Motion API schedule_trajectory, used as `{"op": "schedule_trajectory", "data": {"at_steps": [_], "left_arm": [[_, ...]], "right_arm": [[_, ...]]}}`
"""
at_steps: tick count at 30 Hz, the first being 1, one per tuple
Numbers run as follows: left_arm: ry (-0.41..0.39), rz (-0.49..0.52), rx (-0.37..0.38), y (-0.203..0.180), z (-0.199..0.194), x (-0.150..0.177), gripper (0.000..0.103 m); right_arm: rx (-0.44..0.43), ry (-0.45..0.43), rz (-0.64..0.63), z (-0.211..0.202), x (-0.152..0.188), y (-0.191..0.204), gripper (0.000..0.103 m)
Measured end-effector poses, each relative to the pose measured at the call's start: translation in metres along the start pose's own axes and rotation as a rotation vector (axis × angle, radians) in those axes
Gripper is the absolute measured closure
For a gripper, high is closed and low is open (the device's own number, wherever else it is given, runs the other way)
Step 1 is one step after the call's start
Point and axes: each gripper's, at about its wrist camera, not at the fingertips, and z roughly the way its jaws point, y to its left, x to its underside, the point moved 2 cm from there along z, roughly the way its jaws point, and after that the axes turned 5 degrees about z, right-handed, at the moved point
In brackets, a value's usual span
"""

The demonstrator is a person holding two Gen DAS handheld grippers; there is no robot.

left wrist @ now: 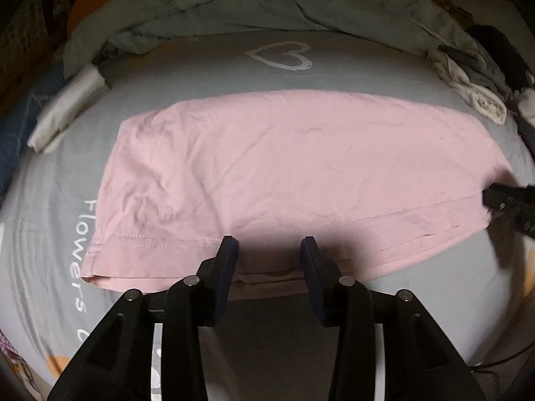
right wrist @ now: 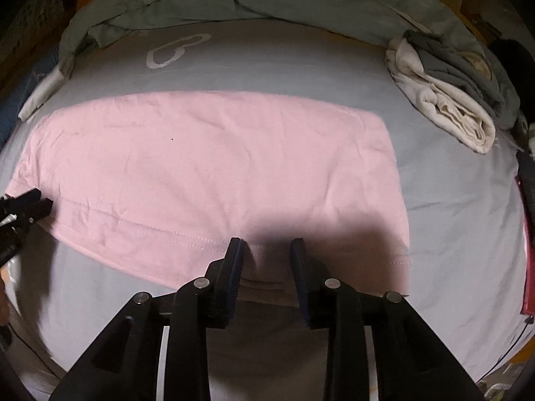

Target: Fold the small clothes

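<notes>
A grey bedsheet [left wrist: 207,67] printed with a white heart filled both views, and on it the pink garment [left wrist: 284,167] lay flat across the middle of each frame, already doubled, its stitched hem running along the lower edge. A rumpled grey-green blanket [left wrist: 234,3] lay along the top of both frames, and a cream and grey pile of clothes [right wrist: 448,100] sat at the upper right of the right wrist view.

The step in hand looked like the pause between folds: the layered hem lay down and flat. The next move probably called for gripping the near hem again, or the short ends, for another fold.

The left gripper [left wrist: 269,257] stood at the lower centre over the hem, jaws partly apart with cloth beneath them but nothing pinched. The right gripper [right wrist: 264,257] stood likewise, jaws parted and empty over the hem.
</notes>
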Motion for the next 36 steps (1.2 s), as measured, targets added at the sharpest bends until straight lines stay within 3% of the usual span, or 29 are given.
{"op": "schedule_trajectory", "data": {"at_steps": [3, 14, 18, 21, 25, 28, 30, 34, 36], "left_arm": [[0.003, -0.047, 0.047, 0.009, 0.001, 0.000, 0.062], [-0.010, -0.009, 0.026, 0.004, -0.001, 0.002, 0.057], [-0.075, -0.054, 0.073, 0.003, -0.020, 0.009, 0.058], [-0.163, -0.170, 0.104, 0.007, -0.044, 0.029, 0.057], [-0.129, -0.402, 0.207, 0.029, -0.036, 0.058, 0.057], [-0.134, -0.577, 0.368, 0.058, -0.022, 0.067, 0.057], [-0.158, -0.677, 0.436, 0.075, -0.016, 0.068, 0.057], [-0.207, -0.864, 0.512, 0.100, -0.001, 0.072, 0.058], [-0.246, -0.939, 0.503, 0.110, 0.003, 0.070, 0.059]], "right_arm": [[-0.004, 0.004, 0.013, 0.003, -0.001, -0.001, 0.071], [0.003, 0.000, 0.025, 0.002, 0.001, 0.001, 0.070], [-0.013, -0.022, 0.041, -0.003, 0.000, 0.000, 0.070], [-0.039, -0.074, 0.030, -0.014, -0.002, 0.004, 0.070], [-0.112, -0.122, -0.001, -0.025, -0.002, 0.019, 0.070], [-0.123, -0.135, -0.035, -0.029, 0.003, 0.029, 0.070], [-0.130, -0.137, -0.043, -0.031, 0.005, 0.033, 0.070], [-0.149, -0.136, -0.043, -0.032, 0.005, 0.035, 0.070], [-0.150, -0.145, -0.041, -0.034, 0.005, 0.035, 0.070]]}}
